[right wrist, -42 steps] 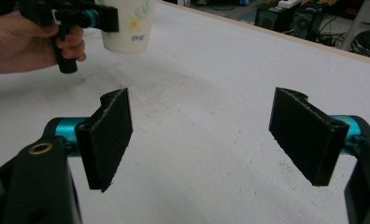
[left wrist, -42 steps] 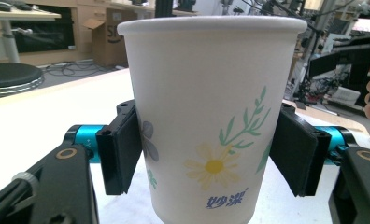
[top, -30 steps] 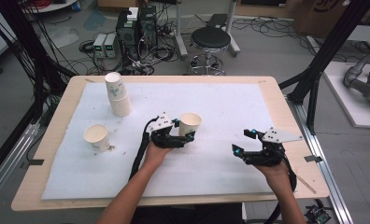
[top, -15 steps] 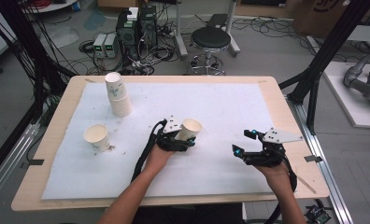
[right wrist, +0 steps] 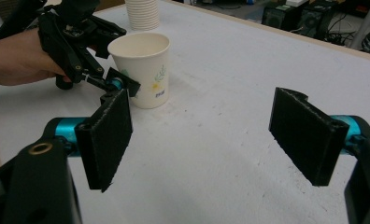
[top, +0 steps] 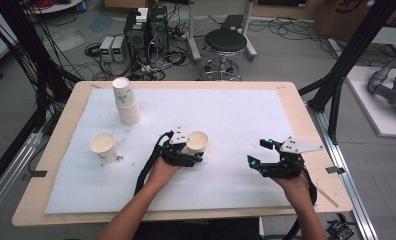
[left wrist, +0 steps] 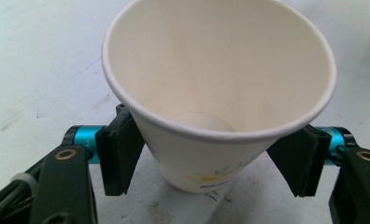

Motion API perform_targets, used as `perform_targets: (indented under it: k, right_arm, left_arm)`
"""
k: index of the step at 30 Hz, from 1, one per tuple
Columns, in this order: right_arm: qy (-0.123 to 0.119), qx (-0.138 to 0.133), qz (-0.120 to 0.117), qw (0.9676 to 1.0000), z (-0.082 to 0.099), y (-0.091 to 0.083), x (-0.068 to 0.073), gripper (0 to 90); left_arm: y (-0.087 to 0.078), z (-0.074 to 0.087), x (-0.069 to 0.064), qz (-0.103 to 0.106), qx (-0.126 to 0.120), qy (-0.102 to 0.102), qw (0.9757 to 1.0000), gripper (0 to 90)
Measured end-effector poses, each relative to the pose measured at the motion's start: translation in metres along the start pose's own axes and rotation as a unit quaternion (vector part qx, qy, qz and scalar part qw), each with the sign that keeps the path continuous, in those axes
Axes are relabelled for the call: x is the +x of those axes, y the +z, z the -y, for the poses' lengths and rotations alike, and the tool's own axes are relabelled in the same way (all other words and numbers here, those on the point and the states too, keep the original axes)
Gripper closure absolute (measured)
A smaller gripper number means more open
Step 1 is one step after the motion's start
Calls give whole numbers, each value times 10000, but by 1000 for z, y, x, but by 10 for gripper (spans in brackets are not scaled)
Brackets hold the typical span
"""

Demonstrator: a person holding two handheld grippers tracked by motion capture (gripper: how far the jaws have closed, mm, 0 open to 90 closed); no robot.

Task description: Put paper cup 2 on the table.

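Nearest the person, at the front right of the worktop (top: 306, 125), the right claw (top: 258, 155) rests with its jaws spread wide and nothing between them, just where it sat a second ago. A little farther in, near the middle of the white pad, the left claw (top: 198, 150) has the paper cup (top: 197, 142) between its jaws; it has slid in from the left over the last second to straddle the cup. In the left gripper view the cup (left wrist: 218, 93) stands upright on the pad, one pad (left wrist: 120, 154) touching its wall, the other just off it. The jaws have just been opening a little, so I judge the grip as loosened or not yet set, the cup neither lifted nor firmly clamped. Farther back on the left stand a lone cup (top: 103, 147) and, beyond it, the stack of cups (top: 126, 101), the likely goal.
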State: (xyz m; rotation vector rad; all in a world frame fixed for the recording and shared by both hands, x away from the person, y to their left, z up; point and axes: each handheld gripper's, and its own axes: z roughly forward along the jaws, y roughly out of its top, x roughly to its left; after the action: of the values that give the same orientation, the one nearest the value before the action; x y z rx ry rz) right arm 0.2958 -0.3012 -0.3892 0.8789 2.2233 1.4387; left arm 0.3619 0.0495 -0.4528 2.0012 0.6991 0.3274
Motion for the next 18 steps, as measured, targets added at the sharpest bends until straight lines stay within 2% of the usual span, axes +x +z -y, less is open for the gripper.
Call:
perform_targets:
  k: [4,9,12,18]
  right_arm:
    - [-18,7,-17,10000,0,0,0,220]
    - [-41,32,-24,10000,2,1,0,220]
    - [-43,20,-9,10000,2,0,0,220]
    - [-32,26,-12,10000,1,0,2,220]
  left_arm:
    - [-4,1,1,172,-47,-75,9998,293]
    - [-20,4,4,271,-365,-245,9987,213]
    - [-31,6,7,374,-535,-238,9976,202]
    - [-46,9,9,381,-721,-191,9965,187]
